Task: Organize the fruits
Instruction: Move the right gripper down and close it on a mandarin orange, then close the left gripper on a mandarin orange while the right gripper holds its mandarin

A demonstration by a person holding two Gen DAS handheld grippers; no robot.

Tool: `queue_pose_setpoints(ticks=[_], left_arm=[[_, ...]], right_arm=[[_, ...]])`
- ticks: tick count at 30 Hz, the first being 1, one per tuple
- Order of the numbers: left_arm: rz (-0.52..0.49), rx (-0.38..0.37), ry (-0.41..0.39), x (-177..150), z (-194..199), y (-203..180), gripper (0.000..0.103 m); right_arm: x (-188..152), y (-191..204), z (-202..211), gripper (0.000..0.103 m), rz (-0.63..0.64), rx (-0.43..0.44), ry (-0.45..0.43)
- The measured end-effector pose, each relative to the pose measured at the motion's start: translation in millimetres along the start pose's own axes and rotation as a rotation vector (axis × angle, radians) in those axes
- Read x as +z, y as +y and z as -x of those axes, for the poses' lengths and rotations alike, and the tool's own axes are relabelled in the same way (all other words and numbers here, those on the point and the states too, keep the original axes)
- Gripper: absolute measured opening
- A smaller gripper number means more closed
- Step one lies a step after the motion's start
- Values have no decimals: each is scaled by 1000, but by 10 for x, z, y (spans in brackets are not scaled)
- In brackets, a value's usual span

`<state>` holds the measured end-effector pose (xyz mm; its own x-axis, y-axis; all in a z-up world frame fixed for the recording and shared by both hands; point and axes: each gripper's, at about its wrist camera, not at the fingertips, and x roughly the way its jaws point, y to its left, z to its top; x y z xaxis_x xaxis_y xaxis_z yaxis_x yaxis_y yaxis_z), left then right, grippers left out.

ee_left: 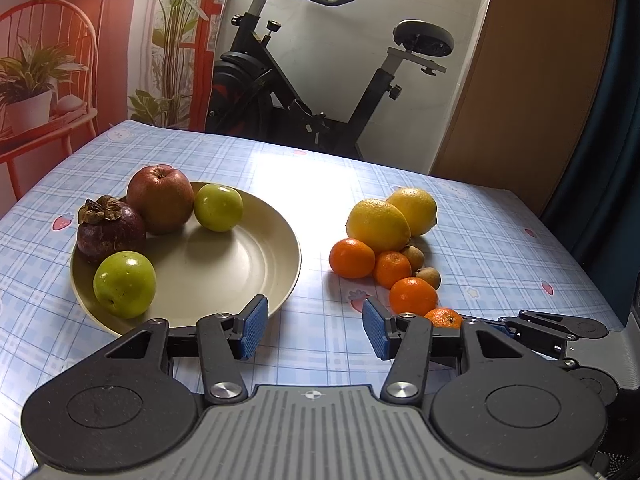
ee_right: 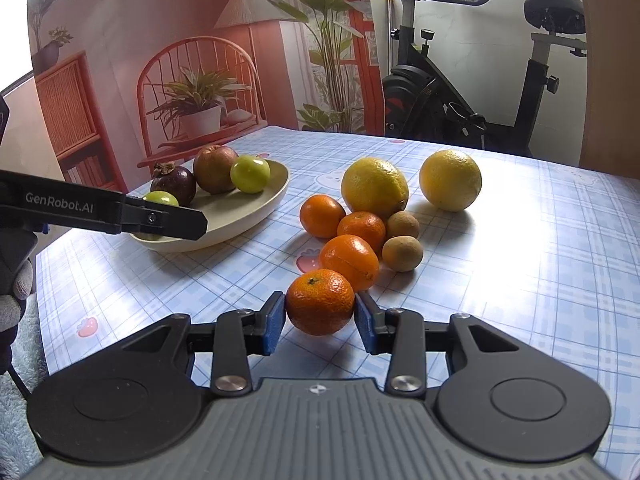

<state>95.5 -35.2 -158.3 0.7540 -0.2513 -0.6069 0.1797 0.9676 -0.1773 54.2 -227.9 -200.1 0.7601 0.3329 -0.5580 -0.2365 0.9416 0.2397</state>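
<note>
My right gripper (ee_right: pixel 320 318) is shut on a mandarin (ee_right: pixel 320 302) that rests on the tablecloth, one blue pad against each side. Behind it lie three more mandarins (ee_right: pixel 349 262), two small brown fruits (ee_right: pixel 402 254) and two lemons (ee_right: pixel 374 186). A beige plate (ee_left: pixel 224 264) on the left holds a red apple (ee_left: pixel 160 198), a mangosteen (ee_left: pixel 110 226) and two green apples (ee_left: pixel 125 283). My left gripper (ee_left: pixel 316 328) is open with nothing between its pads, low over the cloth between the plate and the citrus pile (ee_left: pixel 378 224).
A blue checked cloth (ee_left: pixel 320 200) covers the table. An exercise bike (ee_left: pixel 304 80) stands past the far edge, with a printed backdrop (ee_left: pixel 60 60) to the left. A gloved hand (ee_right: pixel 16 288) shows at the left edge of the right wrist view.
</note>
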Motion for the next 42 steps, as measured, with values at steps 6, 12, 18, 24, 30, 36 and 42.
queue_pose_setpoints(ticks=[6,12,18,24,30,36,42], left_arm=[[-34,-45,7,248,-54,-115,51],[-2,-111,89,444,-373,-252,34],[-92,-117,86,503,-702,-523,25],[-162,-91,117,516,-981,-644,25],[-200,-74,153,456,-1132,-660,26],[-239,-69,148,424,-1157,-703,29],[-263,-72,150,372,-1060,-690,30]], right_arm=[[131,-260,96,40,-88,-20,-46],[252,-505,123,40,-52,-81,-55],[238,-676,108,40,-72,-93,-52],[217,-718,154,40,-99,-78,-70],[203,-742,180,40,-105,-69,-80],[186,-735,196,40,-110,-62,-81],[187,-758,203,40,-119,-59,-82]])
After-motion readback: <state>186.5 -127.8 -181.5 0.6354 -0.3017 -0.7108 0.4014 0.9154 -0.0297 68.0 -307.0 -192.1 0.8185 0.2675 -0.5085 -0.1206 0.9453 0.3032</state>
